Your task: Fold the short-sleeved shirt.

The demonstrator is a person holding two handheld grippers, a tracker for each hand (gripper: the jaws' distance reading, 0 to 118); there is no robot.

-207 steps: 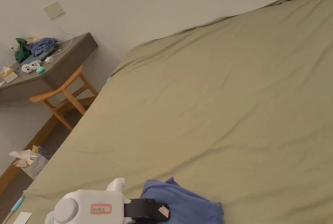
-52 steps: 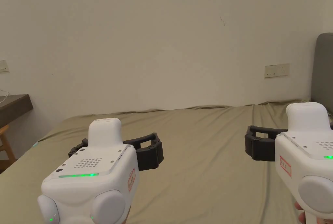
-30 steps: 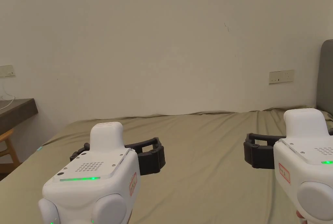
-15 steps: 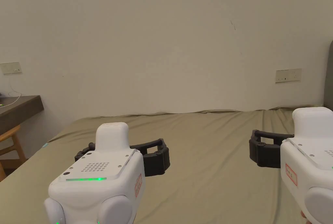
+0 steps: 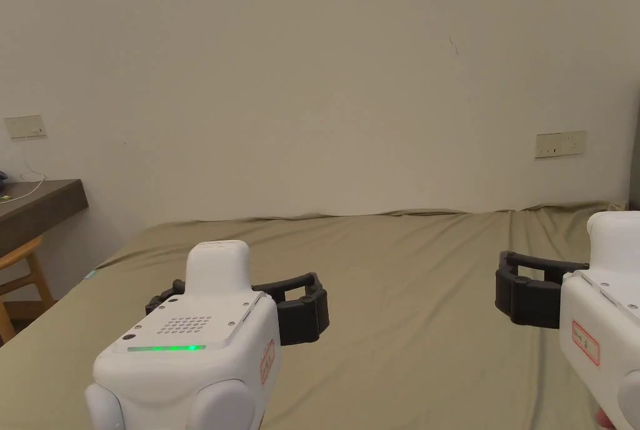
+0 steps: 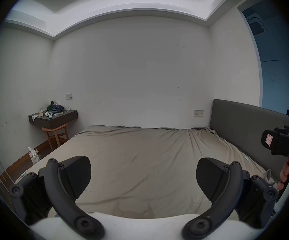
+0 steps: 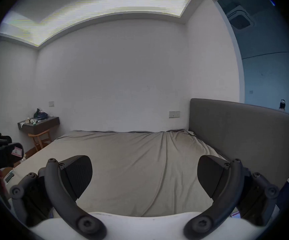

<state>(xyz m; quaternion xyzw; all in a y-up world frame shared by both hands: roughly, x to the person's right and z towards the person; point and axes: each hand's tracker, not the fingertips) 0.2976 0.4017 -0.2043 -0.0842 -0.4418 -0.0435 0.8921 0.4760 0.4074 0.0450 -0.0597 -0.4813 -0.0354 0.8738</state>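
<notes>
— What are the grippers doing?

— Nothing yet. The left gripper (image 6: 143,172) and right gripper (image 7: 144,171) hang level over the bed (image 5: 406,300), well apart. The jaws of both are spread wide with nothing between them. The pads are dark, ribbed wedges on curved black arms.

— And the shirt?

— I can't tell where it lies. I'd expect it to be light, soft and limp, sagging wherever it isn't held. Best to pinch it at two matching points, the shoulders or the hem corners, biting deep enough that thin cloth doesn't slip off the pads.

— Is the bed a fair surface?

— It seems so. The olive sheet is matte and lightly creased, soft underneath, so a fold may need smoothing. A grey padded headboard (image 6: 244,122) stands on the right side.

— Farther off?

— A dark counter (image 6: 53,120) with a heap of cloth (image 6: 57,107) on it and a wooden chair (image 6: 55,136) beneath, then the plain pale wall (image 5: 312,75).
</notes>
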